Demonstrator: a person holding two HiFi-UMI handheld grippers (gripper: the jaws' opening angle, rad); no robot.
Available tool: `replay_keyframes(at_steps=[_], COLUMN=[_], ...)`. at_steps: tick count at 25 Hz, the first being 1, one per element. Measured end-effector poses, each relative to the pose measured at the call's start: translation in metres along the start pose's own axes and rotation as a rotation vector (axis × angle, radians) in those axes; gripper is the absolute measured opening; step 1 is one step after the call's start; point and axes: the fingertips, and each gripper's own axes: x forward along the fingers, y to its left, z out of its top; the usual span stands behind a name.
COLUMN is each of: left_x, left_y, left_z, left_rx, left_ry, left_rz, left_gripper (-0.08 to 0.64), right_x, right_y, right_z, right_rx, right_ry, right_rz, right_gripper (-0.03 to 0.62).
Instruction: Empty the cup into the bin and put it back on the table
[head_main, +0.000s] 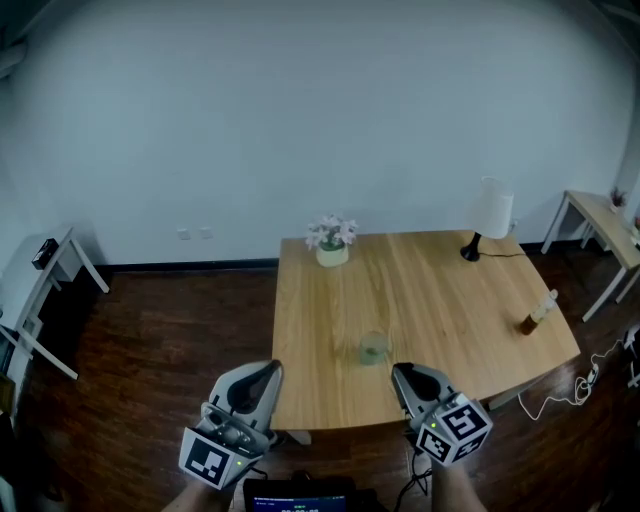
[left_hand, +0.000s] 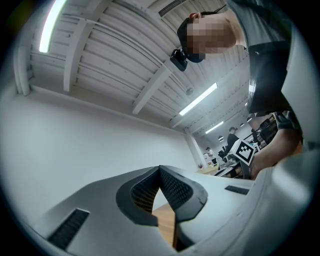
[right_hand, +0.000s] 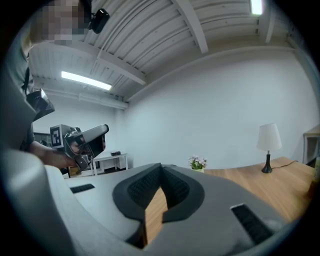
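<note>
The cup stands upright near the table's near edge, untouched, so I judge pickup hasn't begun. My right gripper hovers just near-right of it, roughly level. My left gripper, at the near-left corner, tips upward. Both have jaws pressed together, empty.

I am standing in an open-plan office: strip lights are glowing overhead, people are standing among distant desks beyond my wooden table.
</note>
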Motion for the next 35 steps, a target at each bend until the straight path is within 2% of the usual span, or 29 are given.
replay_keyframes(at_steps=[4, 15, 17, 25, 26, 27, 28, 30, 32, 35], left_x=[0.004, 0.02, 0.021, 0.025, 0.026, 0.028, 0.03, 0.034, 0.038, 0.044], left_y=[0.008, 0.044, 0.05, 0.064, 0.064, 0.063, 0.062, 0.06, 0.058, 0.059], left_z=[-0.014, -0.023, -0.026, -0.056, -0.059, -0.062, -0.065, -0.069, -0.075, -0.088], left_rx=[-0.021, -0.042, -0.055, -0.098, -0.098, -0.097, -0.097, -0.102, -0.1, -0.106], left_ry=[0.024, 0.0, -0.007, 0.015, 0.019, 0.026, 0.035, 0.049, 0.063, 0.087], left_rz=[-0.008, -0.021, -0.026, -0.02, -0.018, -0.016, -0.012, 0.001, 0.009, 0.026], left_gripper=[0.0, 0.0, 0.0, 0.0, 0.0, 0.0, 0.0, 0.0, 0.0, 0.0], right_x=[0.009, 0.042, 0.047, 0.068, 0.07, 0.072, 0.073, 0.076, 0.08, 0.088], right_y=[-0.009, -0.018, -0.02, -0.033, -0.036, -0.04, -0.044, -0.052, -0.06, -0.072], right_z=[-0.003, 0.009, 0.009, -0.003, -0.005, -0.008, -0.01, -0.015, -0.022, -0.037], right_rx=[0.017, -0.022, -0.033, -0.044, -0.04, -0.034, -0.028, -0.022, -0.025, -0.016], right_ry=[0.012, 0.03, 0.037, 0.067, 0.071, 0.077, 0.083, 0.092, 0.107, 0.134], right_rz=[-0.018, -0.045, -0.059, -0.078, -0.075, -0.072, -0.069, -0.058, -0.039, -0.019], right_gripper=[0.002, 0.002, 0.032, 0.032, 0.044, 0.099, 0.125, 0.157, 0.16, 0.238])
